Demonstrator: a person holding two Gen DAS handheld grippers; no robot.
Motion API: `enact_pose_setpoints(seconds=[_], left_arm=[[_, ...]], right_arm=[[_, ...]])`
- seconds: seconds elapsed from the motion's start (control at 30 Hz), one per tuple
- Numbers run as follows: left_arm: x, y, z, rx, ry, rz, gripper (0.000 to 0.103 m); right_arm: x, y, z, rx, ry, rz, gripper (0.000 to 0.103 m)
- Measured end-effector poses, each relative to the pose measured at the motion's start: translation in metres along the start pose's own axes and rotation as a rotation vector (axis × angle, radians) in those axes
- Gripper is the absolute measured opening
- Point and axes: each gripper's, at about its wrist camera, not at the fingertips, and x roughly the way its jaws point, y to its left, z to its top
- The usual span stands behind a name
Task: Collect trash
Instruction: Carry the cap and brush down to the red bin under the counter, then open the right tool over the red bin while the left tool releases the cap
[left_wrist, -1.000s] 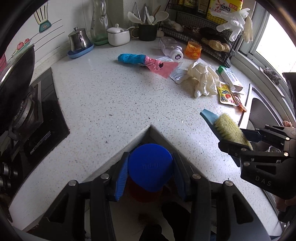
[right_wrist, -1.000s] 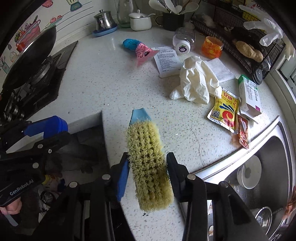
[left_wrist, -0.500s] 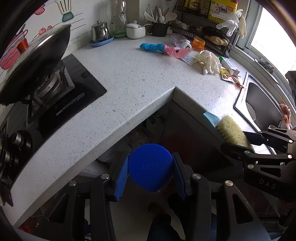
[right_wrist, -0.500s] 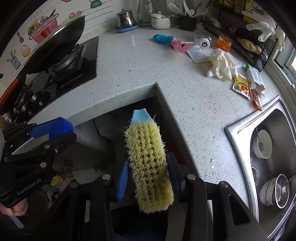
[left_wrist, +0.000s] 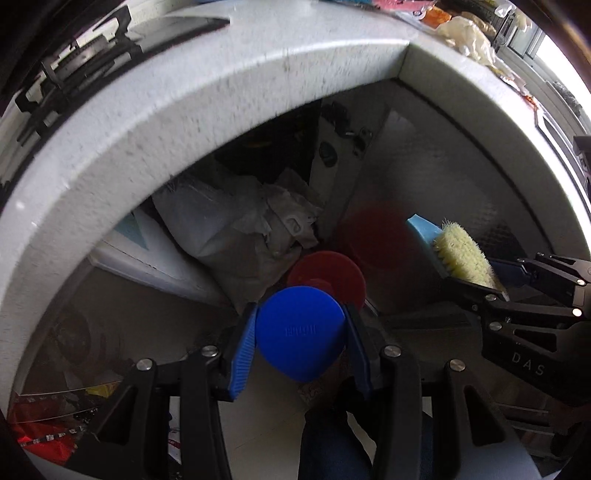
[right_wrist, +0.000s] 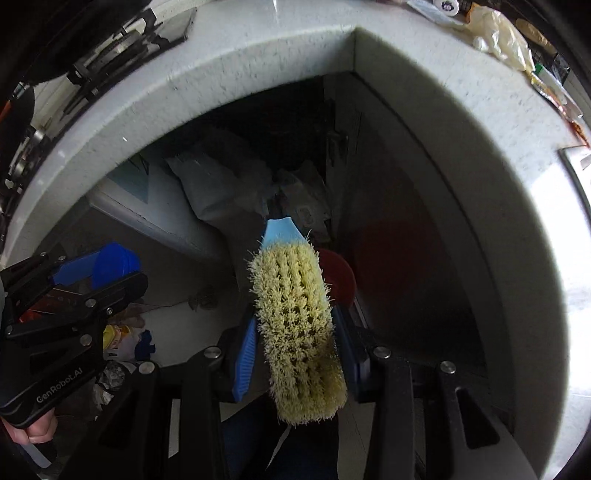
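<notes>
My left gripper (left_wrist: 300, 341) is shut on a blue round-capped container (left_wrist: 299, 338), held below the counter edge; it also shows at the left of the right wrist view (right_wrist: 110, 264). My right gripper (right_wrist: 295, 343) is shut on a scrub brush (right_wrist: 295, 325) with yellow bristles and a light blue back; the brush also shows in the left wrist view (left_wrist: 458, 254). Both are low, in front of the open space under the white counter (left_wrist: 184, 96). Trash lies on the counter top far right: a cream rubber glove (right_wrist: 506, 31) and wrappers (right_wrist: 554, 92).
Under the counter are grey plastic bags (left_wrist: 236, 229), a red round lid or basin (left_wrist: 328, 269) and a white board (left_wrist: 147, 251). Loose litter lies on the floor at left (right_wrist: 122, 339). The stove (left_wrist: 74, 62) is at upper left.
Both grippers have dropped from above the counter to below its edge, still holding the blue container and the brush. The view now looks into the space under the counter.
</notes>
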Motion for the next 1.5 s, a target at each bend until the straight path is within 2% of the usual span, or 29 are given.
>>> enact_pose_setpoints(seconds=[0.07,0.13,0.27,0.43,0.6,0.7,0.83,1.0,1.03,1.1,1.13,1.33,1.4,1.47,1.5], left_arm=[[0.033,0.004,-0.005,-0.010,0.013,0.016,0.043],[0.068,0.008,-0.010,-0.023,0.022,-0.002,0.043],[0.149,0.015,-0.023,0.002,0.025,0.006,0.043],[0.250,0.026,-0.038,-0.028,0.081,-0.005,0.043],[0.317,0.029,-0.050,0.029,0.090,0.023,0.043],[0.341,0.034,-0.054,0.029,0.116,0.021,0.043],[0.353,0.030,-0.056,0.079,0.110,0.044,0.043],[0.359,0.030,-0.055,0.092,0.118,0.020,0.043],[0.358,0.030,-0.054,0.093,0.117,0.019,0.043],[0.356,0.029,-0.052,0.090,0.118,0.011,0.043],[0.355,0.028,-0.052,0.092,0.119,0.008,0.043],[0.351,0.028,-0.047,0.107,0.127,-0.009,0.043],[0.348,0.026,-0.045,0.125,0.122,-0.020,0.043],[0.346,0.024,-0.044,0.146,0.117,-0.034,0.043],[0.347,0.024,-0.043,0.157,0.119,-0.040,0.043]], right_arm=[[0.033,-0.005,-0.001,0.005,0.011,-0.004,0.037],[0.069,-0.011,-0.002,0.000,0.015,-0.006,0.037],[0.151,-0.022,-0.002,-0.020,0.027,-0.024,0.037],[0.253,-0.037,-0.005,-0.044,0.071,-0.038,0.037],[0.326,-0.046,-0.010,-0.035,0.111,-0.022,0.037],[0.353,-0.047,-0.016,-0.025,0.136,-0.020,0.037],[0.365,-0.050,-0.016,-0.015,0.135,-0.019,0.037],[0.366,-0.051,-0.020,-0.001,0.121,-0.008,0.038],[0.363,-0.052,-0.020,-0.002,0.106,-0.012,0.043],[0.357,-0.053,-0.022,0.001,0.083,-0.023,0.065],[0.355,-0.054,-0.021,0.005,0.075,-0.026,0.081],[0.340,-0.058,-0.020,0.035,0.066,-0.062,0.092],[0.331,-0.060,-0.021,0.052,0.059,-0.068,0.092],[0.326,-0.061,-0.025,0.070,0.055,-0.067,0.101],[0.326,-0.061,-0.026,0.080,0.055,-0.068,0.102]])
